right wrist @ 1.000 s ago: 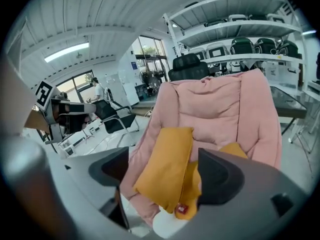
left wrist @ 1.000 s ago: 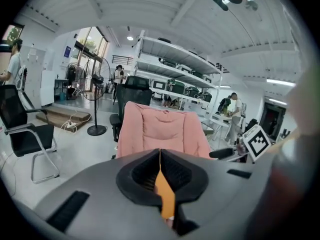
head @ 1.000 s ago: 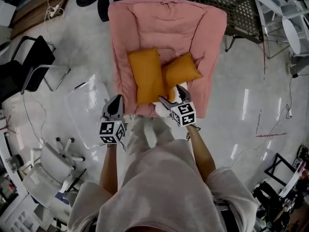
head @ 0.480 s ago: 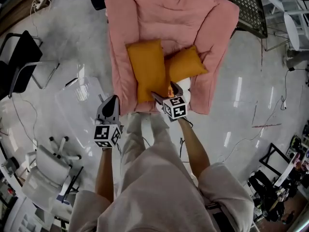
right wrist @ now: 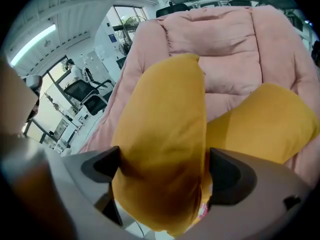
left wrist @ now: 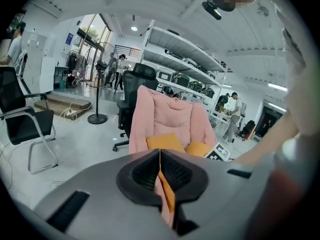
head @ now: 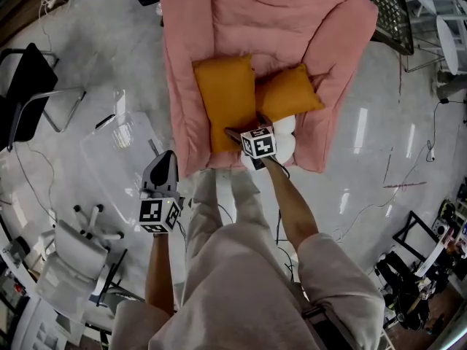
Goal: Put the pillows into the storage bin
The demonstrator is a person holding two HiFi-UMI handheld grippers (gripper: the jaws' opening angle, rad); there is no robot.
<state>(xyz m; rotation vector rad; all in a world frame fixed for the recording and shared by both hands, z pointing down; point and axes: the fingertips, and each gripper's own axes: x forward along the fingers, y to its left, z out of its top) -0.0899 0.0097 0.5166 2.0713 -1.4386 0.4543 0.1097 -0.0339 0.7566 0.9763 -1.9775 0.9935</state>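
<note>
On pink chair (head: 219, 20), pillow (head: 226, 100) lengthwise front-to-back

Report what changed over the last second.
The right gripper sank forward onto the near end of the long orange pillow; its jaws have just been opening and now straddle it, not yet clamped. The left gripper, shut, dropped slightly. The smaller orange pillow, pink armchair and clear plastic storage bin stayed put.

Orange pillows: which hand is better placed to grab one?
Right. The right tongs, just opened wide, straddle the long pillow at its near end; the left tongs are shut beside the chair.
</note>
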